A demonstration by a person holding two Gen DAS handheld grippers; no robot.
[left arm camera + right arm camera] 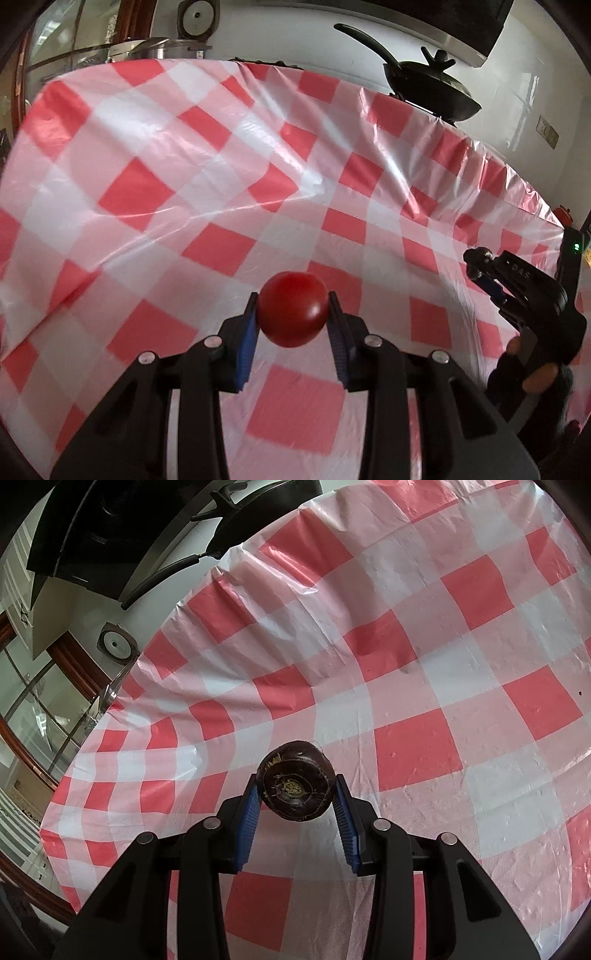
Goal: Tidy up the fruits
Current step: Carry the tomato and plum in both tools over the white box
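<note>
My left gripper [292,308] is shut on a round red tomato [293,314], which its blue pads [248,332] press from both sides above the red-and-white checked tablecloth [184,166]. In the right wrist view my right gripper [297,792] is shut on a dark, flattish round fruit [297,792] with a yellowish centre, like a water chestnut, held off the cloth [443,664]. The right gripper [487,277] also shows at the right edge of the left wrist view, with a hand [532,373] on its handle; its held fruit is hidden there.
A black lidded wok [428,88] with a long handle stands beyond the far edge of the table. A steel pot [162,48] and a round appliance [197,18] sit at the back left. The plastic cloth is creased in ridges across its middle.
</note>
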